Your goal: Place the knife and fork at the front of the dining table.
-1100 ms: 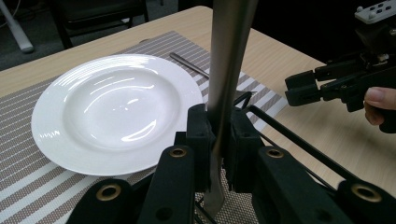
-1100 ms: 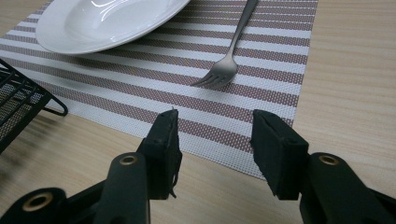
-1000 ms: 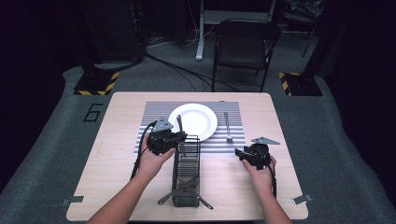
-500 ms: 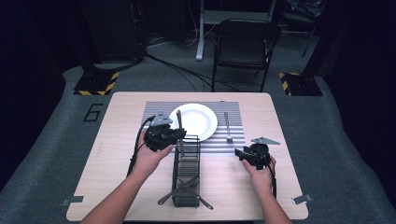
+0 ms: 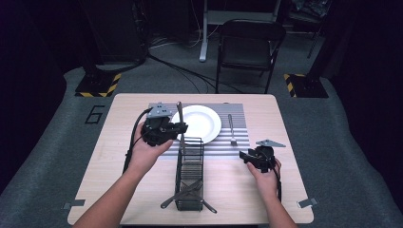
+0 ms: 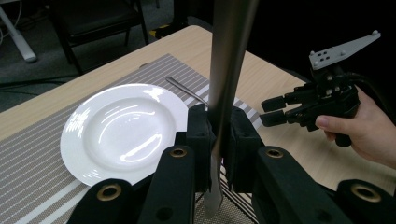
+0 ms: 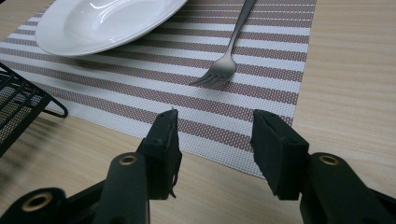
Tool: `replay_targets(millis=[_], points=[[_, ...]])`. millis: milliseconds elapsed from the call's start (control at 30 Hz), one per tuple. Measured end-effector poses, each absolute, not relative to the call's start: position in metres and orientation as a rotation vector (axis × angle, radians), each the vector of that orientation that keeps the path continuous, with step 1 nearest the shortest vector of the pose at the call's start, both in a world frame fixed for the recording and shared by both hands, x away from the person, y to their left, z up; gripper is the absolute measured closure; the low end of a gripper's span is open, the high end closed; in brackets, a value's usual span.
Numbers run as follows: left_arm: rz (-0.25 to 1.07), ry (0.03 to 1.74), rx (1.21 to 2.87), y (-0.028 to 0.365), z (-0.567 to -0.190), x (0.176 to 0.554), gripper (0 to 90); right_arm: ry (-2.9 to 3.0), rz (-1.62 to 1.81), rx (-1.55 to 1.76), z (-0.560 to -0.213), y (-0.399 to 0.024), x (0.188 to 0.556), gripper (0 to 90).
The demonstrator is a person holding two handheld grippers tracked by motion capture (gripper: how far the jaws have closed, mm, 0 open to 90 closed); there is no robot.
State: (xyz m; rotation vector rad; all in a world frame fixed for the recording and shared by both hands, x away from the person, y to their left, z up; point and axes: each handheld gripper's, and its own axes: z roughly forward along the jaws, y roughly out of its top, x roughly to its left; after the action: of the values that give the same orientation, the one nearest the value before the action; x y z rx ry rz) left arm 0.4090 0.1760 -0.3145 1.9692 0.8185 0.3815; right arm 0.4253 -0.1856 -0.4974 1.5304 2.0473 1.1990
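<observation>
The wooden table [image 5: 119,190] carries a striped placemat [image 5: 247,123] at its far middle, and on the mat sits a white plate [image 5: 202,122], bare and glossy. To the plate's right, still on the mat, a fork [image 5: 231,129] lies with its tines toward the person. In front of the plate stands a black wire cutlery basket [image 5: 190,175], long and narrow, running from the mat's near edge toward the person; a couple of utensils [image 5: 183,194] lie crosswise at its near end, their ends poking out through the wire. Beyond the table, a black folding chair [image 5: 249,47] stands on the grey floor, with yellow-and-black striped blocks [image 5: 97,85] to either side. The number 6 [image 5: 94,114] is marked on the floor just off the table's left far corner.

The left gripper [image 5: 178,128] is clamped on a flat metal utensil [image 5: 180,126], a knife by its look, held upright above the basket's far end and beside the plate's left rim; the pads pinch it tight. The right gripper [image 5: 244,156] rests low near the mat's right near corner, jaws partly apart with nothing between them, pointing toward the fork.
</observation>
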Motion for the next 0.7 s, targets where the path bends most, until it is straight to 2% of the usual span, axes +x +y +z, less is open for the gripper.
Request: replay_targets(millis=[700], points=[[0.392, 0.849, 1.969, 0.186, -0.292, 0.412, 81.8, 2.054, 1.198, 1.52, -0.497, -0.183, 0.425, 51.6]])
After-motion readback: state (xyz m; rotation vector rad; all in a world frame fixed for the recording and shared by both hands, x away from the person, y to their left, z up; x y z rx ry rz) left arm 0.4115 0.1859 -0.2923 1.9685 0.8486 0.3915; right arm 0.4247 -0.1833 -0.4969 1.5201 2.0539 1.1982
